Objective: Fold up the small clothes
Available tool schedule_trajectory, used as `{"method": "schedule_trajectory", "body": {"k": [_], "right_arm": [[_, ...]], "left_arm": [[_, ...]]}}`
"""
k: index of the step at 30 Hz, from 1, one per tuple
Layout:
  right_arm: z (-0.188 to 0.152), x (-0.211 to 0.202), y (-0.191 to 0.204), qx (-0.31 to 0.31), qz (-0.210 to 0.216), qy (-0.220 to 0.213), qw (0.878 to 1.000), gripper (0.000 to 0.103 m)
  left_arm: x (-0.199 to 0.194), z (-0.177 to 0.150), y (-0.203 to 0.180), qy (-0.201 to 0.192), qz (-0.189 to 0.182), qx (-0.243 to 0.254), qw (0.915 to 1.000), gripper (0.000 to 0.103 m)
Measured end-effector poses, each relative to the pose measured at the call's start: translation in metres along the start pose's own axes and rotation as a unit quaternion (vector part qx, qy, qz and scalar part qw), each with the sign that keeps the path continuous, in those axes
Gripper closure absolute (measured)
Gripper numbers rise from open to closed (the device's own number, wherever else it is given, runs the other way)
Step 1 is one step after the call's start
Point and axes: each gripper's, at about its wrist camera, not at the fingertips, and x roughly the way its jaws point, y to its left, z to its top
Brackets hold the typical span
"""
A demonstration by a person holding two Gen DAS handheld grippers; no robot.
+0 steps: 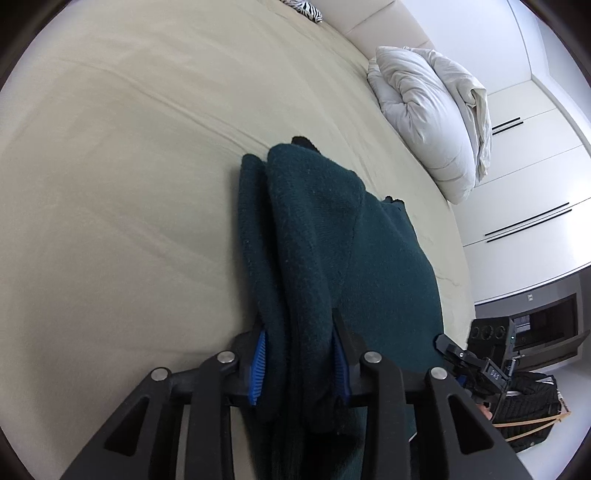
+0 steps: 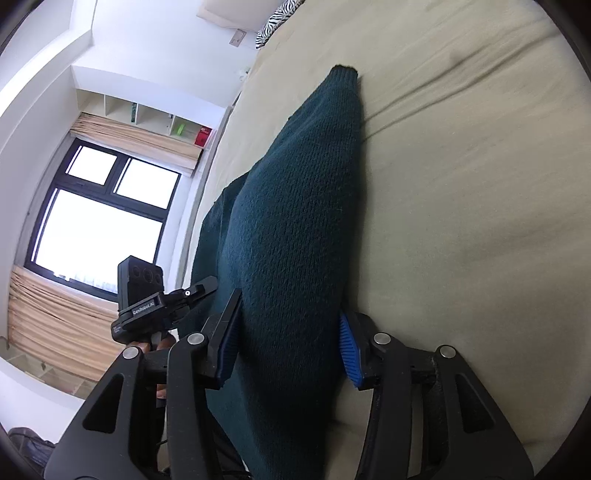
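Stretched out on a beige sheet [image 1: 129,184]: a dark teal knitted sweater [image 1: 332,229], near end lifted off the bed, far end resting on it. Long axis running straight away from both cameras, up the bed. Narrowing to a point at the far end, capped there by a darker cuff [image 2: 345,68] that points toward the head of the bed. In the left wrist view, doubled into two thick lengthwise folds side by side, with a flatter panel spreading to the right of them. In the right wrist view, one rounded, bulging length, widest near the camera, with a lower layer showing along its left edge. Pinched at the near end by the left gripper [image 1: 297,332], blue pads partly apart and pressed against the bunched folds that fill the gap. Held likewise by the right gripper [image 2: 290,310], jaws somewhat wider, thick knit filling the space between the pads and touching both. Both tools just beside each other at the same end of the cloth. Sheet lightly creased, with long shallow wrinkles. Off to the right on the bed, well apart from the knit, a rolled white duvet [image 1: 424,110]. At the head end, a zebra-striped cushion [image 1: 306,9]. Beyond the bed on one side, white wardrobe doors [image 1: 535,166] with thin dark handles; on the other, a dark-framed window [image 2: 103,214], bright with daylight, beige curtains [image 2: 55,325] gathered above and below it, and a pale cubby shelf [image 2: 147,114] above.
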Motion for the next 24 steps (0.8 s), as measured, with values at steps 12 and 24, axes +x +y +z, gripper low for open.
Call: {"method": "schedule_trajectory", "body": {"k": [12, 24], "right_arm": [[-0.017, -0.094, 0.051, -0.081, -0.211, -0.142, 0.964, 0.056], [-0.064, -0.149, 0.195, -0.277, -0.288, -0.35, 0.847, 0.0]], "left_arm": [[-0.09, -0.053, -0.073, -0.183, 0.182, 0.155, 0.9537, 0.048], [-0.174, -0.114, -0.175, -0.427, 0.255, 0.252, 0.8299, 0.0]]}}
